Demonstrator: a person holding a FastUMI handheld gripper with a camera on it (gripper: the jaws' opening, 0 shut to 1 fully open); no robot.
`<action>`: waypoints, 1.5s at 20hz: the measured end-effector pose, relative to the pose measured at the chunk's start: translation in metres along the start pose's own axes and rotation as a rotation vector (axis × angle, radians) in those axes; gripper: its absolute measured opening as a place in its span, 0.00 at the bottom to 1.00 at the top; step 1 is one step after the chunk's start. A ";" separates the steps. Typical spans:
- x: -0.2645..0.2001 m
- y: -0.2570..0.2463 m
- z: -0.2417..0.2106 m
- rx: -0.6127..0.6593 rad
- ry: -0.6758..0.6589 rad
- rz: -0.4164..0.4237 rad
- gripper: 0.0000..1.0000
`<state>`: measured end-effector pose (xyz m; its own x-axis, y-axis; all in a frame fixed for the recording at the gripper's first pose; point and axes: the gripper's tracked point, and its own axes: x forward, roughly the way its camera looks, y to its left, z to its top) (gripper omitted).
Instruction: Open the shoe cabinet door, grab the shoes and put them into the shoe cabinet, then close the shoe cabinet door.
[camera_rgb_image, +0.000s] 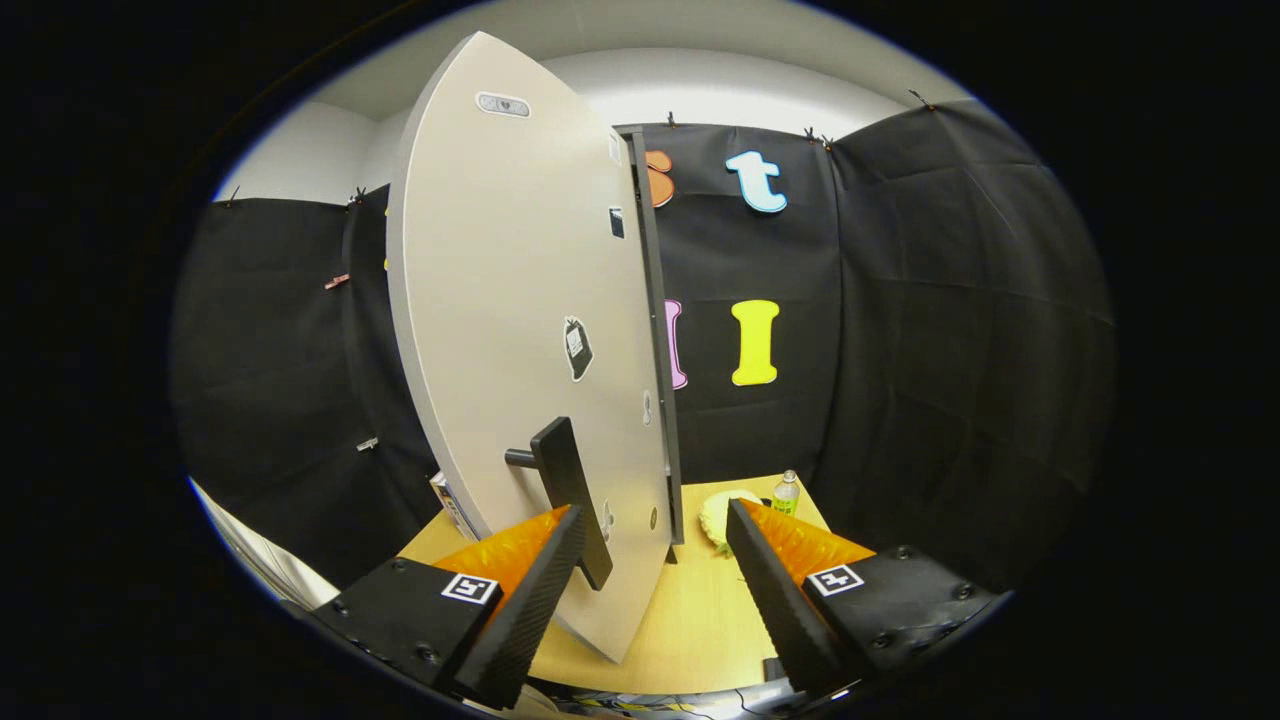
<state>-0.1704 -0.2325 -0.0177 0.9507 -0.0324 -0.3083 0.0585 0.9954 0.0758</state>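
From the camera on my gripper (655, 560) I see my two fingers spread wide apart, pinching nothing. The shoe cabinet door (520, 330), a pale grey panel, stands swung out towards me, its lower edge reaching down between my fingers, nearer the left one. Its black bar handle (570, 495) sticks out from the panel on a short stem, just above and beside the tip of my left finger (530, 590); I cannot tell whether the two touch. Behind the door's far edge runs a dark strip that I take for the side of the shoe cabinet (662, 330), but the door hides its inside, so I cannot tell what it holds. The cabinet stands on a light wooden table (700, 620). Towards the table's far edge, beyond my right finger (775, 590), a small clear bottle (786, 494) with a green label stands upright, and just beside it lies a pale yellowish object (718, 516) I cannot identify.
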 end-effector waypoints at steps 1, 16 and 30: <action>0.000 0.010 -0.001 -0.003 -0.002 -0.001 0.96; 0.034 0.145 -0.011 -0.034 -0.025 0.077 0.97; 0.029 0.161 -0.015 -0.031 -0.012 0.097 0.99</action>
<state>-0.1376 -0.0723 -0.0290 0.9551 0.0638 -0.2894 -0.0436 0.9962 0.0756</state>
